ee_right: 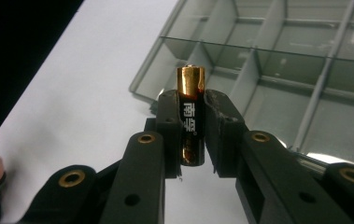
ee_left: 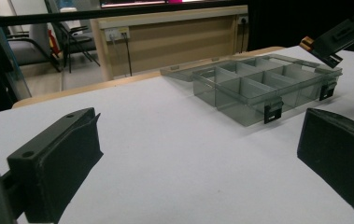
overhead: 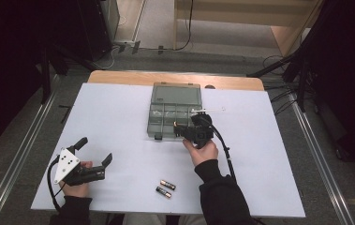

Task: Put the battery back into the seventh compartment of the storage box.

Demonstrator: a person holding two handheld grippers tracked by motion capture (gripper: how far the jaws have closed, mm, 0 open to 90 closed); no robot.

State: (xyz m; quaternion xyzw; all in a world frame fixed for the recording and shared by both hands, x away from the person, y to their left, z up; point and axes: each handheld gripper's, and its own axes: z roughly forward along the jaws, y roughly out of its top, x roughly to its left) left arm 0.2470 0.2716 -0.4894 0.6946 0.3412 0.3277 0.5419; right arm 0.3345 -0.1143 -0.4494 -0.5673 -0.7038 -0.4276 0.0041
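A clear grey compartment box [overhead: 174, 117] lies open in the middle of the white table, its lid folded back. My right gripper [overhead: 181, 130] hovers over the box's near right corner, shut on a black and gold battery [ee_right: 191, 119] that stands upright between the jaws above a front compartment [ee_right: 191, 65]. Two more batteries [overhead: 166, 188] lie on the table near the front edge. My left gripper [overhead: 94, 150] rests at the front left, open and holding nothing. In the left gripper view the box [ee_left: 258, 86] sits ahead to the right, and the right gripper's tip [ee_left: 322, 44] shows above it.
The white table top [overhead: 119, 122] rests on a wooden surface [overhead: 119, 77] showing at the far edge. A small white object [overhead: 208, 110] lies just right of the box. Cables and dark stands flank the table on the floor.
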